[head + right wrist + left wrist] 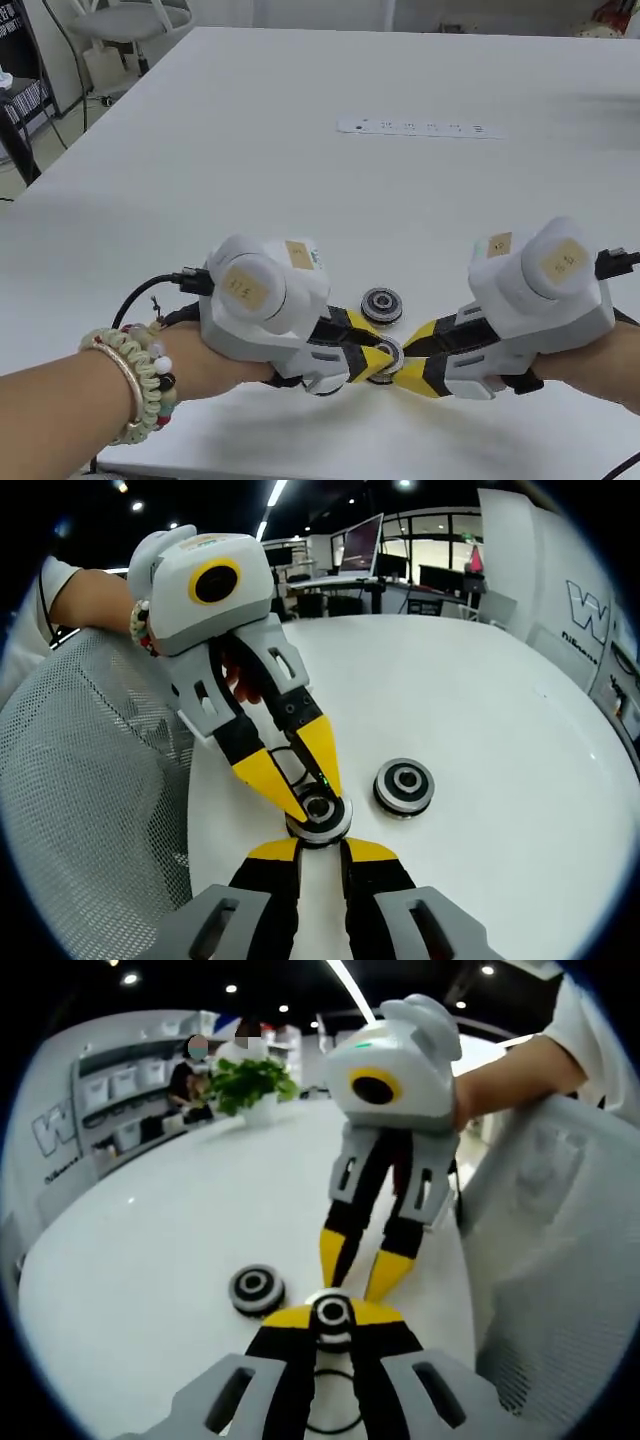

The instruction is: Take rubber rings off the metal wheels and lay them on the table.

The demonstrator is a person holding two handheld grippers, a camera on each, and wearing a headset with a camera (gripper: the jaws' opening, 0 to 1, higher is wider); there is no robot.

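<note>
A small metal wheel [385, 355] sits low over the table between both grippers. My left gripper [331, 1315] is shut on this wheel [331, 1312], its yellow fingertips on either side. My right gripper [322, 848] comes from the opposite side with its jaws nearly together. Its tips pinch the near edge of the wheel [318, 815]; I cannot tell whether they hold rubber or metal. A thin black rubber ring [330, 1405] lies under the left jaws. A second wheel [381, 303] with a thick black rubber ring rests on the table just beyond.
The white table [300, 180] stretches far ahead, with a white power strip [420, 127] lying flat at mid distance. An office chair [125, 20] stands off the far left corner. A mesh chair back [90, 810] is close behind the grippers.
</note>
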